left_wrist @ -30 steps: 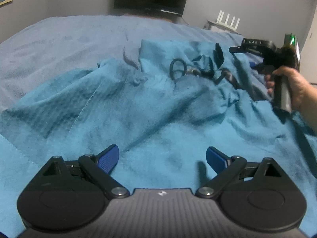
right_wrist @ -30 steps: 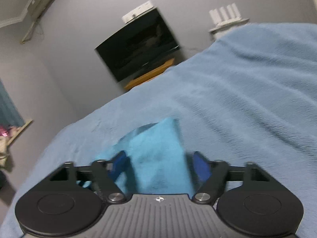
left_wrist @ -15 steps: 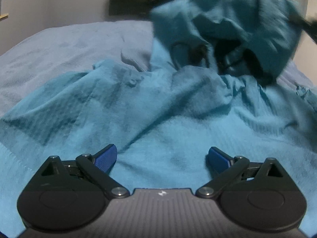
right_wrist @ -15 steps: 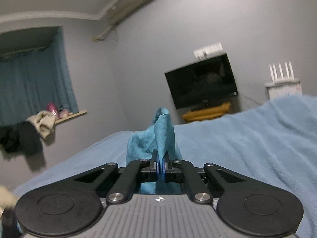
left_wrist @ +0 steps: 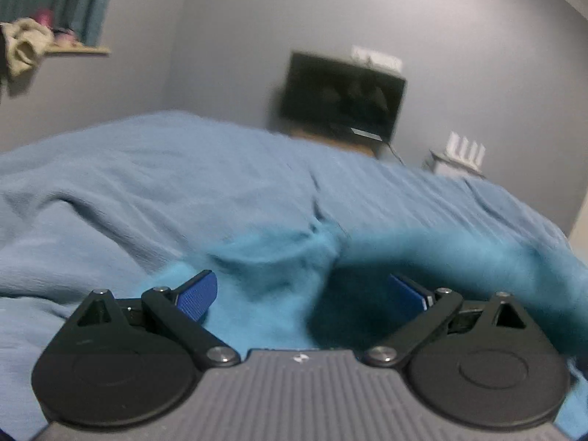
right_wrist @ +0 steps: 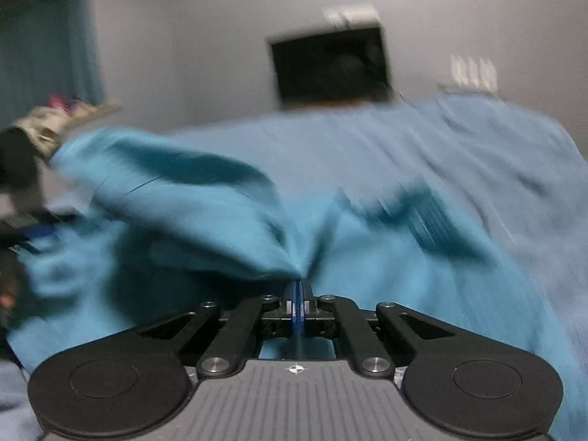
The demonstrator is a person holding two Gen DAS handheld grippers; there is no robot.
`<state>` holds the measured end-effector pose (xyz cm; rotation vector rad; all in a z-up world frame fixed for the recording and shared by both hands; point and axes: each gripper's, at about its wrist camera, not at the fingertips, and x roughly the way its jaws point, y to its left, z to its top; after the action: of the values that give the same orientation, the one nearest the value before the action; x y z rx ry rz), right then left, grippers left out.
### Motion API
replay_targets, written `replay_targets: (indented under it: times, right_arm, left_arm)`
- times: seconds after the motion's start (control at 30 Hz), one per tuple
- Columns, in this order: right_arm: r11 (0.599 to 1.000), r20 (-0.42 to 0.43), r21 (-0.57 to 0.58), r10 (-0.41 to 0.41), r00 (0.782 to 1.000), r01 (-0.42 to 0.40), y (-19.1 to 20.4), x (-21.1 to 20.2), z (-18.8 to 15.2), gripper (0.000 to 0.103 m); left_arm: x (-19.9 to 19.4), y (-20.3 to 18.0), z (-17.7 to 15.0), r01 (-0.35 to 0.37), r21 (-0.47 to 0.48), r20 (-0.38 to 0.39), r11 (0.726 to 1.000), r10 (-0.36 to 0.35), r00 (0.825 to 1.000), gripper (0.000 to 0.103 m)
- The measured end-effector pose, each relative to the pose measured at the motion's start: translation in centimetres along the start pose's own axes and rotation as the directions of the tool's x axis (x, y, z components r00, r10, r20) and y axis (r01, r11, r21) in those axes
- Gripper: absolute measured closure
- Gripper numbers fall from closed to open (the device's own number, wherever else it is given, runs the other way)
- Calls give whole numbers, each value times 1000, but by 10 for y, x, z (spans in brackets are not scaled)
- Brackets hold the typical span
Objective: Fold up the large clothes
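Observation:
A large teal garment [right_wrist: 205, 220] lies bunched on the blue bedspread [right_wrist: 477, 154]. My right gripper [right_wrist: 298, 294] is shut on a pinched fold of it, and the cloth fans out from the blue pads in both directions. In the left wrist view the same teal garment [left_wrist: 264, 268] lies in a heap just ahead of my left gripper [left_wrist: 301, 294]. That gripper stands open over the cloth, its blue pads [left_wrist: 196, 292] wide apart and pressing on nothing. Both views are blurred by motion.
A dark television [left_wrist: 343, 99] hangs on the grey wall beyond the bed, with a white router [left_wrist: 465, 147] on a small stand to its right. A shelf with clothes [left_wrist: 25, 42] and a teal curtain [right_wrist: 47, 44] are at the left. The blue bedspread [left_wrist: 147, 169] stretches toward the wall.
My right gripper has closed on the teal garment and swung it sideways across the bed. The left gripper tilted upward and shifted, so wall and television now fill its view; it stayed open.

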<state>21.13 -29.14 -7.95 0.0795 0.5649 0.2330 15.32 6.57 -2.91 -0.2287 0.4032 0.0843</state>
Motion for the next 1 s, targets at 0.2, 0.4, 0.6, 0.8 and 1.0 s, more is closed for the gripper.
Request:
replay_targets:
  times: [0.2, 0.4, 0.6, 0.8, 1.0]
  right_arm:
    - [982, 53, 170, -90, 995, 79, -13, -41, -20, 64]
    - [984, 68, 180, -24, 997, 11, 10, -32, -10, 45]
    - [904, 35, 415, 90, 995, -97, -3, 3, -6, 38]
    - [971, 100, 236, -54, 994, 29, 3, -3, 2, 37]
    - [997, 188, 44, -76, 979, 69, 34, -13, 9, 36]
  left_arm:
    - [-12, 7, 4, 50, -17, 5, 999, -50, 999, 4]
    - [25, 7, -3, 289, -335, -124, 897, -346, 930, 4]
    - [68, 10, -16, 342, -452, -266, 824, -491, 830, 69]
    - [42, -45, -22, 393, -16, -454, 919, -357, 816, 77]
    - [38, -56, -25, 356, 101, -489, 929, -265, 831, 71]
